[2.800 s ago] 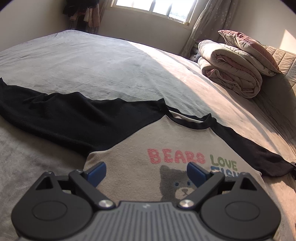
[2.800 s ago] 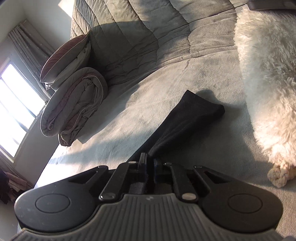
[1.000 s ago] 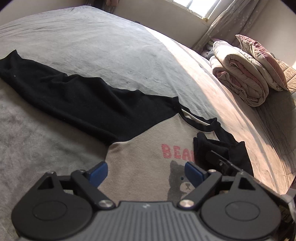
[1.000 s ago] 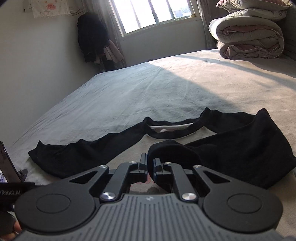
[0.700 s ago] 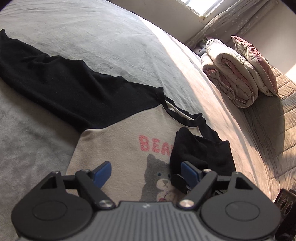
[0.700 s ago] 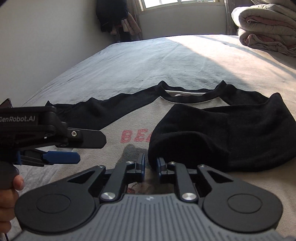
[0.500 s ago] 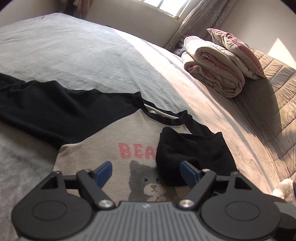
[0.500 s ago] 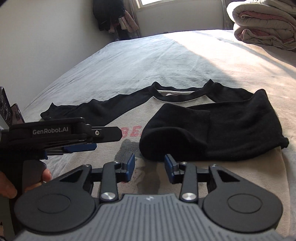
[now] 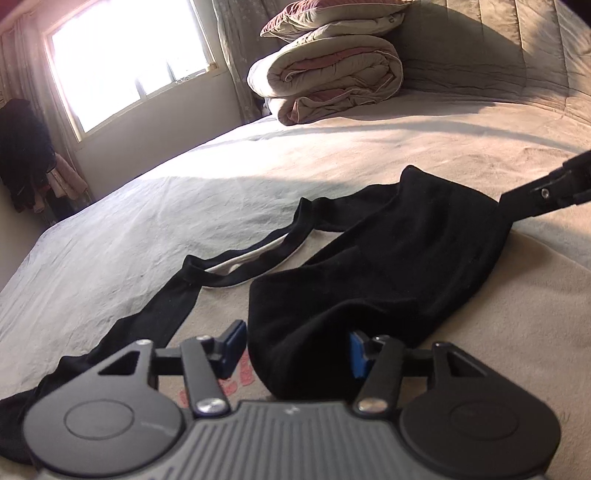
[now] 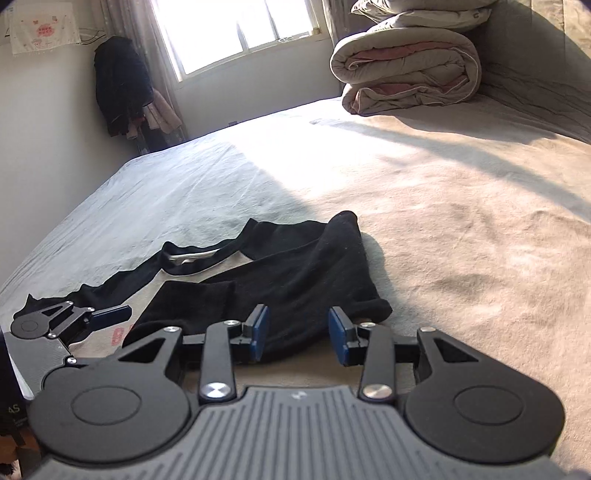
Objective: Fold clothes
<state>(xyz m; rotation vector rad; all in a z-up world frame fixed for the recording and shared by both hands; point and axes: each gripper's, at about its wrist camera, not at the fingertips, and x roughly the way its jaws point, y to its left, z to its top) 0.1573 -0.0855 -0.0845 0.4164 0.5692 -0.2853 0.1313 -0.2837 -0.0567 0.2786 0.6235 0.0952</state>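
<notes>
A beige shirt with black raglan sleeves and pink lettering lies flat on the bed (image 9: 535, 302) (image 10: 155, 291). One black sleeve (image 9: 388, 258) (image 10: 295, 273) is folded over the chest. The other sleeve (image 9: 155, 314) (image 10: 110, 284) stretches out to the left. My left gripper (image 9: 295, 345) is open, low over the shirt, with the folded sleeve's cuff end between its blue pads. It also shows in the right wrist view (image 10: 110, 314). My right gripper (image 10: 297, 334) is open and empty, just above the folded sleeve's near edge. One of its fingers shows at the right edge of the left wrist view (image 9: 546, 192).
A rolled duvet (image 9: 332, 77) (image 10: 406, 70) with a pillow on top sits at the head of the bed. Dark clothes (image 10: 118, 85) hang in the corner beside the bright window (image 10: 236, 26). Grey bedspread (image 10: 461, 221) extends all around.
The right gripper carried the sleeve over the chest, opened and let it go, then drew back. The left gripper swung round and dropped low, its open jaws now around the folded sleeve's end.
</notes>
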